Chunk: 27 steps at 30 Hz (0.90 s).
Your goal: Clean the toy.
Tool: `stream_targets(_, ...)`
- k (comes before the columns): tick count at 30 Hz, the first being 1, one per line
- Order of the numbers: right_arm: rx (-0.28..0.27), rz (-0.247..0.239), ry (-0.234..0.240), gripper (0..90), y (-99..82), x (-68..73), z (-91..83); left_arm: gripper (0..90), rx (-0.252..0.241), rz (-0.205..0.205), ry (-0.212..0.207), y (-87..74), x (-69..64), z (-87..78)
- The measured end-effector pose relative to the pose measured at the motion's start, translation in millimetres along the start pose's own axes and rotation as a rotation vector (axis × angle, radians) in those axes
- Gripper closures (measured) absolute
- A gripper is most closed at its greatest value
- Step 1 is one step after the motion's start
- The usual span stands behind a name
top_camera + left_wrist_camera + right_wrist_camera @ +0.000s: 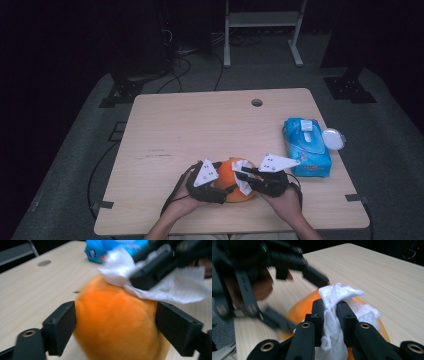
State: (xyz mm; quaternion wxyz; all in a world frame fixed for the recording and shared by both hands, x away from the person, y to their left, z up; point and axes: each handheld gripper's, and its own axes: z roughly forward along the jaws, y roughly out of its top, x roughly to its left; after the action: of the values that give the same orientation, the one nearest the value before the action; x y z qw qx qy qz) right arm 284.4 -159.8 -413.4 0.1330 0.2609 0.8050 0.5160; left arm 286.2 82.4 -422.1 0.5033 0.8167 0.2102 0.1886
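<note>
The orange ball [235,182] sat on the worktop [200,130] near its front edge, directly between the two hands, and the wiping stroke to come turned on that layout: the ball lay just ahead of the left hand-held gripper [212,180], inside its spread jaws, while the white wipe [242,181] lay across the ball's upper right side, where the right hand-held gripper [250,179] reached in from the right. In the left gripper view the ball [115,322] filled the gap between the two black jaws, which stood wide and pressed against its flanks, so that hand was steadying it. In the right gripper view the jaws were clamped tight on a bunched fold of the wipe [334,315], with the ball [304,307] immediately below and beyond the tips, so the cloth already touched the surface. The ball looked roughly round, with no clear long axis, so I judged that the stroke could run in any direction over the top; the right hand was the one placed to make it, the left merely holding. Counted: one orange ball, one loose wipe, one blue pack of wipes [306,146] lying well to the right with its long side running away from the person, its white lid [333,138] flipped open beside it, and two hand-held grippers.
</note>
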Motion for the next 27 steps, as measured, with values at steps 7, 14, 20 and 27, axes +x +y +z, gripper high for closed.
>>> stream_targets(7, 0.002, -0.002, -0.023, 76.4, -1.1, -0.3, -2.9, 22.9, 0.019, -0.085, -0.039, -10.3, 2.3, 8.5)
stream_targets(14, -0.006, -0.084, 0.006, 76.8, 10.0, 20.1, 11.1, 27.1, 0.035, -0.047, -0.034, -10.0, -1.4, 7.5)
stream_targets(20, -0.008, 0.036, -0.062, 76.8, -1.1, -9.7, -3.6, 27.4, 0.036, -0.054, -0.05, -11.8, 0.6, 6.5)
stream_targets(27, -0.025, 0.019, 0.008, 76.7, -0.1, 1.3, 5.6, 20.1, -0.001, 0.019, -0.03, -1.5, -1.2, 4.5)
